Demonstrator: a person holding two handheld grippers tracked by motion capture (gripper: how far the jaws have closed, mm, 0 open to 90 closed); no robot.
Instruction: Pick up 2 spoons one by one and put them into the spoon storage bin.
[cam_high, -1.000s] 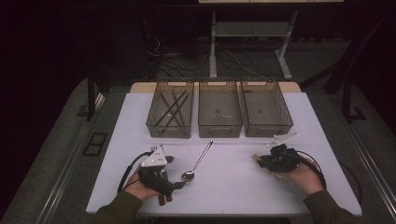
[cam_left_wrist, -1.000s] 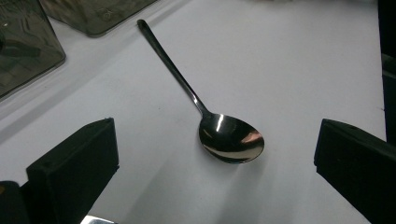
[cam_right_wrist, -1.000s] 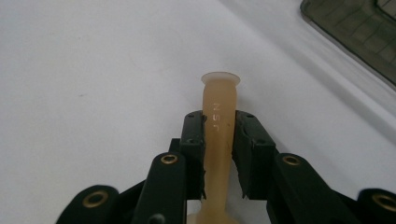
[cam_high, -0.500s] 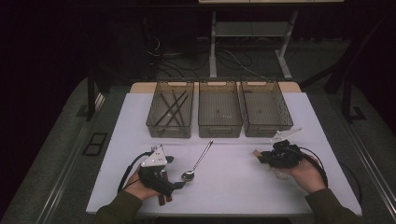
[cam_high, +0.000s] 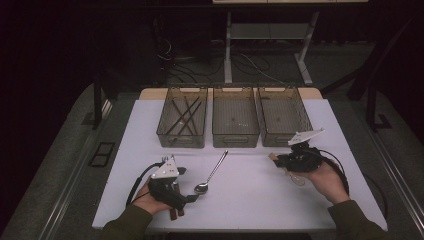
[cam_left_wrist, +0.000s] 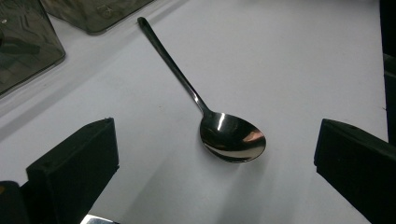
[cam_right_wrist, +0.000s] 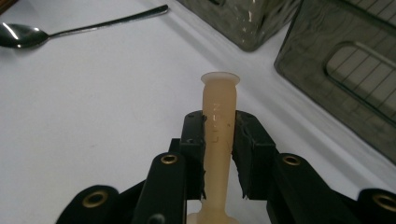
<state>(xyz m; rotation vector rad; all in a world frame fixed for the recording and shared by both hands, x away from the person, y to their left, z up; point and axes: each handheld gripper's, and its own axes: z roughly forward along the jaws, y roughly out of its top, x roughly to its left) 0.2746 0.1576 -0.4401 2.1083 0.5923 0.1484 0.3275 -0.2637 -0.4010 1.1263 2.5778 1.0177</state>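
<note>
A metal spoon (cam_high: 211, 174) lies on the white table (cam_high: 250, 200), bowl toward the person, handle pointing at the bins. My left gripper (cam_high: 184, 205) rests low at the front left, just short of the spoon. In the left gripper view its jaws stand wide apart, with the spoon's (cam_left_wrist: 201, 102) bowl on the table ahead between them, untouched. My right gripper (cam_high: 280, 160) hangs above the table at the right, pointing left. It is shut on a beige plastic handle (cam_right_wrist: 219, 93) with a flared end and raised lettering; the pads press on both sides of it.
Three clear bins stand in a row at the back of the table: the left bin (cam_high: 165, 131) holds several dark sticks, while the middle bin (cam_high: 235, 137) and the right bin (cam_high: 280, 140) look bare. The right gripper is close to the front of the right bin.
The right hand has shifted slightly up and back toward the bins with the beige handle still in its grip. The left gripper and the spoon have stayed put.
</note>
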